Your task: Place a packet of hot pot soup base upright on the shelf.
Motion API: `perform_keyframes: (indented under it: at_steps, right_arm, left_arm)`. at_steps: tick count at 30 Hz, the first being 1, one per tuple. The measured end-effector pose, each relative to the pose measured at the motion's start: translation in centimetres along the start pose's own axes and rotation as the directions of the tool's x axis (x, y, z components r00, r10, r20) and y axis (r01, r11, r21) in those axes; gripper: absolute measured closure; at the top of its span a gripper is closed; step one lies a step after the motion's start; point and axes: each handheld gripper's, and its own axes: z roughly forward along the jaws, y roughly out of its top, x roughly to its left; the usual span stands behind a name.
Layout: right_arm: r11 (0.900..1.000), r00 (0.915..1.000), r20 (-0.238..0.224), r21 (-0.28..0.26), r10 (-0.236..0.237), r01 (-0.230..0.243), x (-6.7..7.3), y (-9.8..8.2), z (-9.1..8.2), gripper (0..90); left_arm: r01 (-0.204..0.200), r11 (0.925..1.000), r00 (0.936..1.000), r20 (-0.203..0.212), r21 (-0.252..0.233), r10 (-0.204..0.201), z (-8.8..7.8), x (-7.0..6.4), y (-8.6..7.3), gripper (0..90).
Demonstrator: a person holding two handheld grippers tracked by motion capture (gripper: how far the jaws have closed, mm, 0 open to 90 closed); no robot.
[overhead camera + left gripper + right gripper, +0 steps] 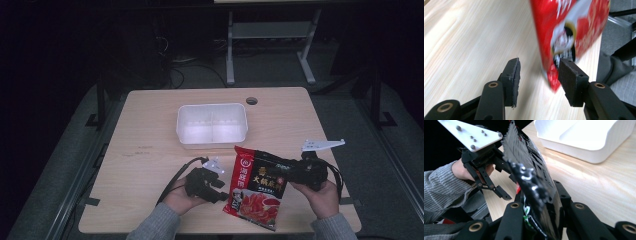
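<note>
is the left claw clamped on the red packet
No: in the left gripper view the left claw stands open, its pads apart, with the red packet edge not pressed between them.

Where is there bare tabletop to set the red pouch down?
Bare table lies left of the white bin, and right of it toward the cable hole. The near edge is crowded: left gripper, red pouch, right gripper.

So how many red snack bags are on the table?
1. The red bag is at the near edge of the table, gripped by the right gripper, just in front of the white bin. Nothing else could hide another.
</note>
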Motion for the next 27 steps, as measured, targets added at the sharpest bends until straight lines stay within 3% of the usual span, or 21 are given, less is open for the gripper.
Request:
perform_keyframes:
  at_steps: [6, 15, 27]
  right_arm:
    - [1.000, 0.9991, 0.028, -0.007, -0.031, 0.031, 0.9, 0.6, -0.4, 74.0]
    - [0.997, 0.9950, 0.070, -0.009, -0.072, 0.073, 1.6, 1.9, -1.0, 74.0]
    - [0.996, 0.9929, 0.083, -0.009, -0.085, 0.086, 1.4, 3.9, -1.3, 73.9]
  left_arm:
    - [0.015, 0.9999, 0.9983, -0.056, 0.000, -0.015, -1.6, 0.2, -2.5, 47.0]
    - [0.025, 0.9996, 0.9947, -0.100, 0.013, -0.024, -3.0, 0.2, -5.5, 44.1]
    - [0.044, 0.9985, 0.9908, -0.130, 0.033, -0.039, -3.3, 0.7, -7.9, 40.4]
